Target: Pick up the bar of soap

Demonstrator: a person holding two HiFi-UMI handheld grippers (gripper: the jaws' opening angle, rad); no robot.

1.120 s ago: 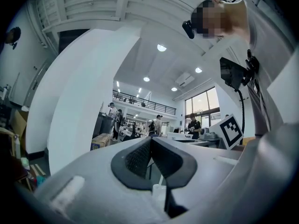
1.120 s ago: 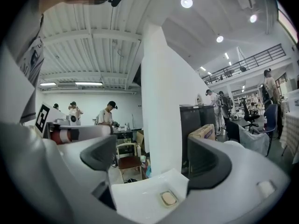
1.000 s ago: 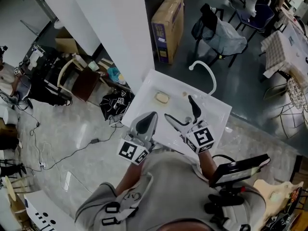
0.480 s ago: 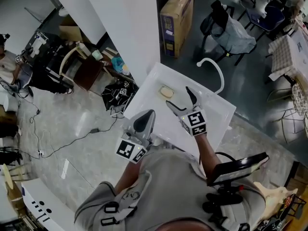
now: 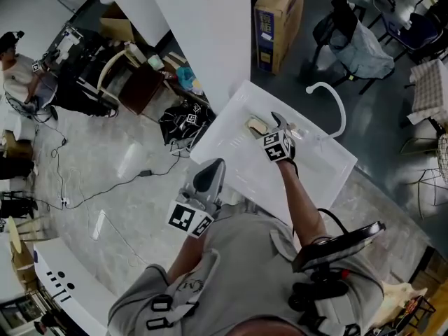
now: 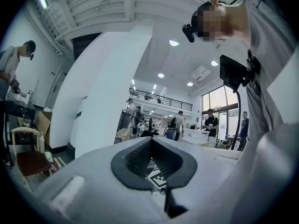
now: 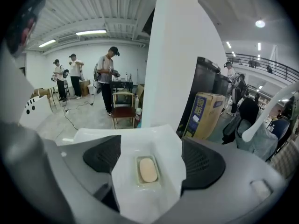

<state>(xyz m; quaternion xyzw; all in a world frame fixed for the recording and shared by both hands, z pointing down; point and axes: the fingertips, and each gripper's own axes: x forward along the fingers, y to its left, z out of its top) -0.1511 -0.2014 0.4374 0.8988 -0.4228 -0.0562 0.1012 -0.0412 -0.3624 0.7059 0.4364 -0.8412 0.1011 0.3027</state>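
Note:
The pale bar of soap (image 7: 148, 170) lies in a shallow dish recess on the rim of the white sink (image 7: 140, 141). In the right gripper view it shows between my two jaws, a little ahead of them, with neither pad touching it. My right gripper (image 7: 150, 158) is open and its jaws have just been closing a little. In the head view, the right gripper (image 5: 269, 126) hangs over the sink (image 5: 238, 152), right beside the soap (image 5: 256, 126). My left gripper (image 5: 208, 173) stays near my body, shut and empty, as the left gripper (image 6: 150, 143) view confirms.
A curved white faucet (image 5: 329, 93) rises at the sink's far side. A white pillar (image 5: 203, 33) stands behind the sink, with a cardboard box (image 5: 278, 16) and a draped chair (image 5: 358, 44) beyond. A wooden chair (image 5: 136, 82) and a black bag (image 5: 183, 126) sit left.
My right gripper has reached forward and down over the sink, from the near rim to just beside the soap. The left gripper has barely shifted.

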